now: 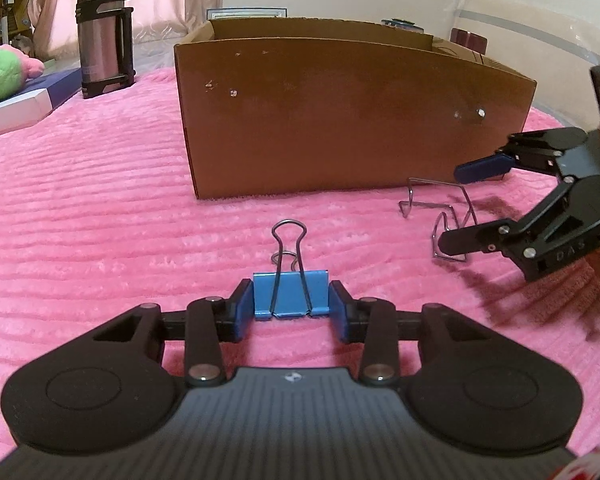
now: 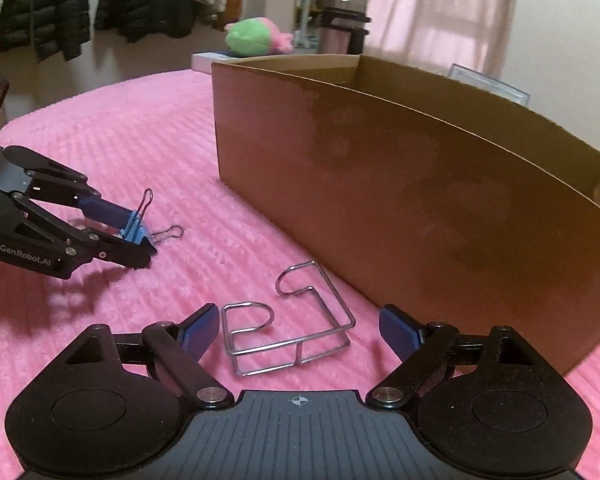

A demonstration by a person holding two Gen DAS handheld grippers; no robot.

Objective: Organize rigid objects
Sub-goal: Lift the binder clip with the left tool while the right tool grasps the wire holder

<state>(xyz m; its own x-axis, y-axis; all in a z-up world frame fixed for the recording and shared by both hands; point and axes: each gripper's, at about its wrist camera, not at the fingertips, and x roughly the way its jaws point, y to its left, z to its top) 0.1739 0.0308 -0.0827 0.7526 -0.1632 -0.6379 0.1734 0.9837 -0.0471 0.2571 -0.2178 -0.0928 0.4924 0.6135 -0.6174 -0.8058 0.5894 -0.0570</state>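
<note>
Two pickups are under way near the cardboard box [image 1: 352,108]. Left gripper [image 1: 291,307] jaws are clenched on the blue binder clip [image 1: 290,294] before the box; right gripper [image 2: 298,330] jaws, released, straddle the wire rack [image 2: 288,320] beside the box. Next, probably: close, lift both over the box's rim.

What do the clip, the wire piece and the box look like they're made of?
Binder clip: likely painted blue sheet metal with shiny wire handles. Wire rack: bare bright steel wire, glinting. Box: plain brown cardboard, matte, scuffed, thin raw top edge.
</note>
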